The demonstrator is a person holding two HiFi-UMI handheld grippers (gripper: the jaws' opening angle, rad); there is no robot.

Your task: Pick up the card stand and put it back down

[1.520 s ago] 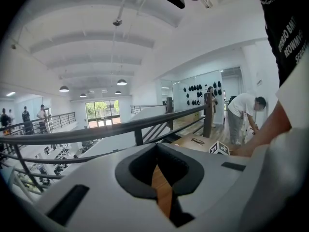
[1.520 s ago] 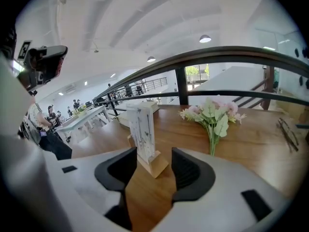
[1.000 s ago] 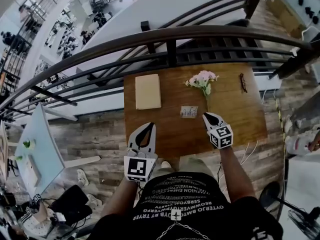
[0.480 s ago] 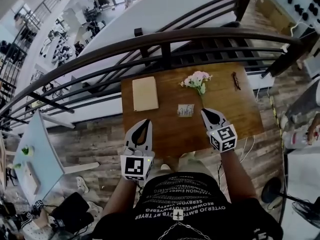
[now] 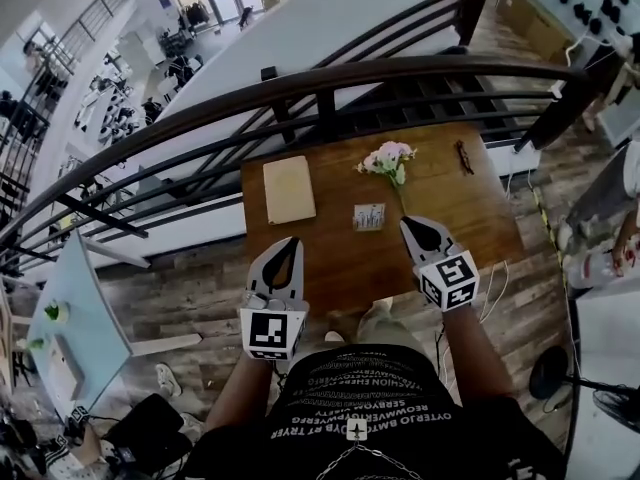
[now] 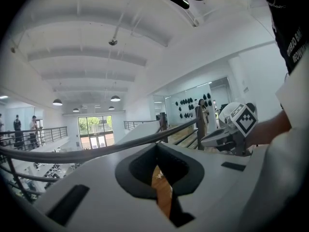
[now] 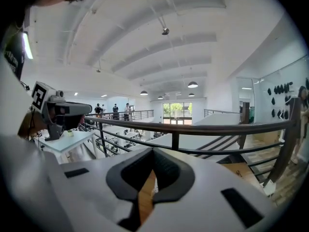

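Observation:
The small card stand (image 5: pixel 369 216) stands on the wooden table (image 5: pixel 460 218), just below the pink flowers (image 5: pixel 385 159). My right gripper (image 5: pixel 409 225) hangs above the table's near edge, right of the stand and apart from it, shut and empty. Over the near left corner my left gripper (image 5: pixel 291 245) is also shut with nothing in it. Both gripper views look out level over the railing. The left gripper (image 6: pixel 157 149) and the right gripper (image 7: pixel 153 152) show closed jaws, with only a sliver of wood below them.
A beige notebook (image 5: pixel 289 189) lies at the table's far left and a pair of glasses (image 5: pixel 464 156) at the far right. A dark metal railing (image 5: pixel 330 78) runs behind the table, over a drop to the floor below. A fan base (image 5: pixel 560 373) stands at the right.
Both grippers have risen toward the camera, the right one more. The card stand has stayed on the table.

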